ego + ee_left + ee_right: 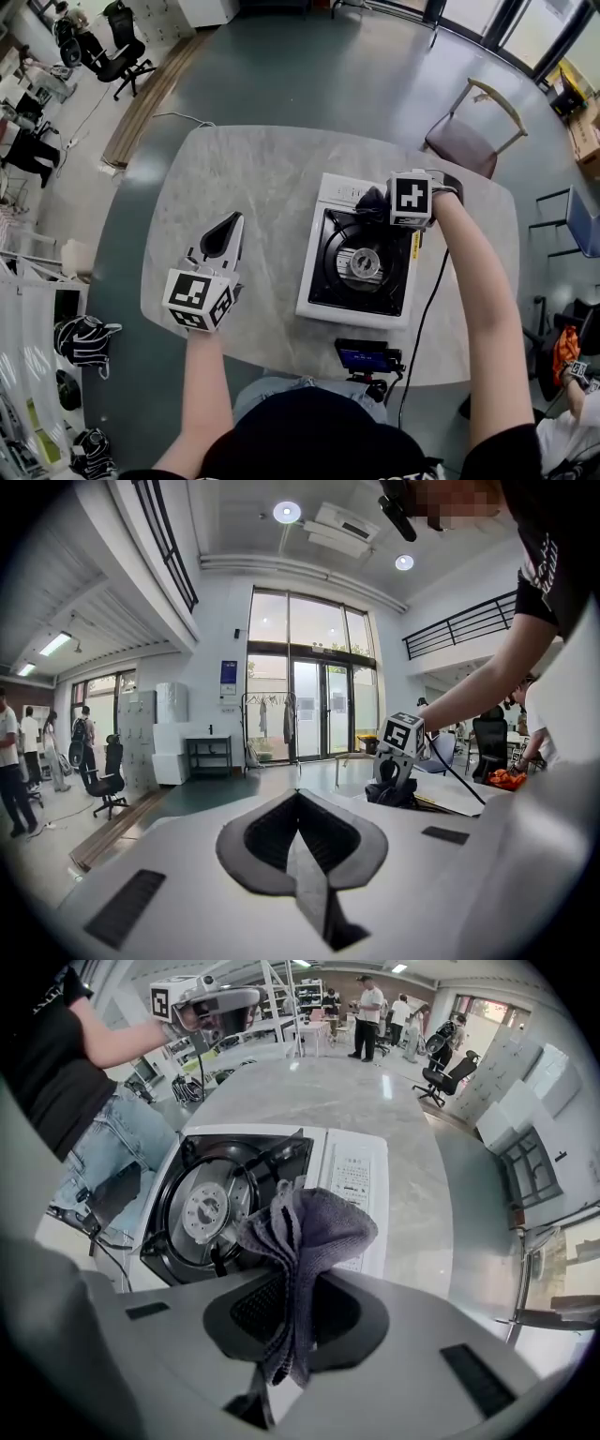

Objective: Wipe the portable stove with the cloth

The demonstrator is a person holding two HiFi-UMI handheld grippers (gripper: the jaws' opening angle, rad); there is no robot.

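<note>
The portable stove, white with a black burner well, lies on the right half of the grey table. My right gripper hangs over the stove's far edge, shut on a dark grey cloth. In the right gripper view the cloth bunches out of the jaws above the stove's white control panel, beside the burner. My left gripper is shut and holds nothing, above the bare table left of the stove. From the left gripper view the right gripper and the cloth show ahead.
A black device sits at the table's near edge, and a cable runs along the stove's right side. A chair stands behind the table at the right. Office chairs and people are far off at the room's edges.
</note>
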